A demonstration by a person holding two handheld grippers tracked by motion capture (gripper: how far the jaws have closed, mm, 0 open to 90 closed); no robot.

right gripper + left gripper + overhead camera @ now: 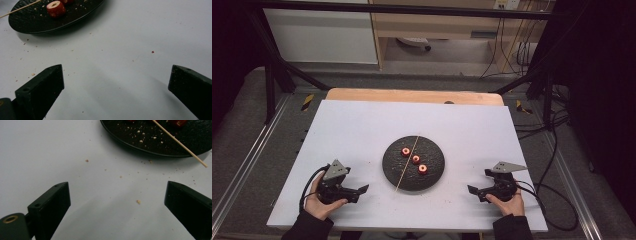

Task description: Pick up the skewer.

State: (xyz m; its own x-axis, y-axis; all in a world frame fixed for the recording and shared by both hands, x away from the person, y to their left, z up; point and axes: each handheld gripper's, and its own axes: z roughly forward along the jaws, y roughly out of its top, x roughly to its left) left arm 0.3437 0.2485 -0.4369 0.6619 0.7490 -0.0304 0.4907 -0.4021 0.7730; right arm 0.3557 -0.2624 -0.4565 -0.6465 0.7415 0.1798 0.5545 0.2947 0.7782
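A round black plate [432,175] lies at the middle of the white board. On it sit three small red cored fruit pieces [416,159] in a slanted row, beside a thin wooden skewer [408,163] laid across the plate's left half. My left gripper [362,192] rests open near the board's front left, jaws wide apart with nothing between them. My right gripper [474,192] rests open at the front right, likewise holding nothing. The left gripper view shows the plate rim [140,147] and skewer tip [200,162]. One red piece [56,8] shows in the right gripper view.
The white board [362,125] covers a wooden table [412,95]. Crumbs [138,201] are scattered near the plate. Black frame bars and cables [552,150] run along the sides. Bare board lies between each gripper and the plate.
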